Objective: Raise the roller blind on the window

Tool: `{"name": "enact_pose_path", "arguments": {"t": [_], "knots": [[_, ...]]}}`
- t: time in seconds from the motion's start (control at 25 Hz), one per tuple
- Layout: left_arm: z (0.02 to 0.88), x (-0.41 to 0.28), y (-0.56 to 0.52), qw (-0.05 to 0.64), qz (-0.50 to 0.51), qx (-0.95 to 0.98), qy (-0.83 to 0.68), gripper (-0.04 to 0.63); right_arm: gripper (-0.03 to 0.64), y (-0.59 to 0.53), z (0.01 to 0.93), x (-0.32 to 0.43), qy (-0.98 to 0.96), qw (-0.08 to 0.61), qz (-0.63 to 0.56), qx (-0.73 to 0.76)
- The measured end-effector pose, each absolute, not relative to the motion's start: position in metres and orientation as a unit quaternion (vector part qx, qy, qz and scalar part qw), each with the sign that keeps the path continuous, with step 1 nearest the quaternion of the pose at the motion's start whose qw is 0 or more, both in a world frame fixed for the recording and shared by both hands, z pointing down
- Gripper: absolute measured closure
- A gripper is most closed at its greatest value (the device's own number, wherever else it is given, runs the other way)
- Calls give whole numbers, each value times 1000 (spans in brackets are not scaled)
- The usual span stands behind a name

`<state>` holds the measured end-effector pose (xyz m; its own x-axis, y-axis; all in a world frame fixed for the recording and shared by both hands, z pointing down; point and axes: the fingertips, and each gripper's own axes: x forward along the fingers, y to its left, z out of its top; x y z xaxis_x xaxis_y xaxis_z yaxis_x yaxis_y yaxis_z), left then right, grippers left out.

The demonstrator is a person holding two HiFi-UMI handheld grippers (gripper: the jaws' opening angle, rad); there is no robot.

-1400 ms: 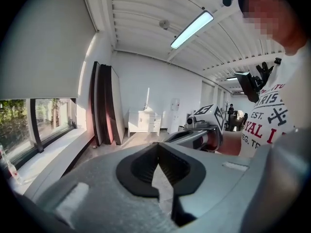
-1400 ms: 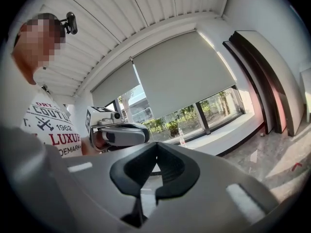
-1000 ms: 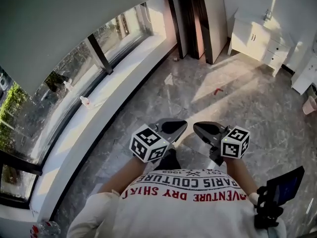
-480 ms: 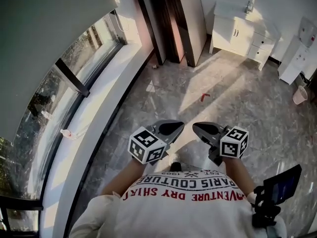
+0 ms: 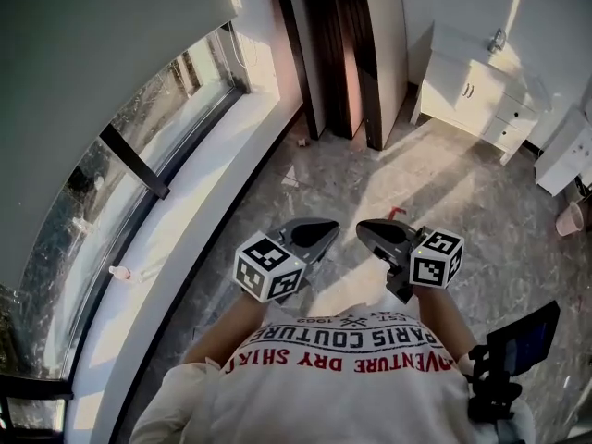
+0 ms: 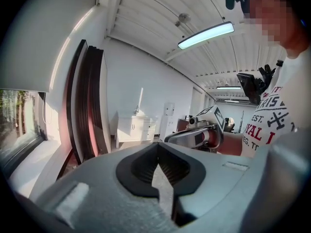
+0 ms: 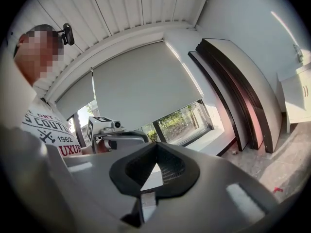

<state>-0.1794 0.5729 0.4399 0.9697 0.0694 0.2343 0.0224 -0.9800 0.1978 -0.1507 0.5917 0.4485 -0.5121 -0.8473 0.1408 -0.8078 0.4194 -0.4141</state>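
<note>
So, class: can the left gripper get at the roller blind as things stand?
Probably not yet: the left gripper, shut and empty, sits over the floor, apart from the roller blind at the window. Nothing blocks the way, though.

Bare, sparsely furnished room: marble-look floor (image 5: 462, 202), long window (image 5: 139, 146), white cabinet (image 5: 472, 95), dark panels (image 5: 338, 54) against the wall.

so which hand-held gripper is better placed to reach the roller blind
Left, probably. The roller blind and window lie on the side of the left hand-held gripper; the right hand-held gripper would have to cross over. Both are shut and empty.
</note>
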Motion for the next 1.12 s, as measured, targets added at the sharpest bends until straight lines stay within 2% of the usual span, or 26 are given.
{"name": "enact_pose_path", "arguments": {"t": [0.56,0.84,1.12], "knots": [[450,-147,455,114,122,984,-53,594,620,471,457,-118,878,36,-232,-418],[453,-83,380,121,126,981,-90,594,620,391,461,-55,893,30,-240,-379],[442,14,283,128,120,979,-108,594,620,294,454,38,899,18,-249,-359]]}}
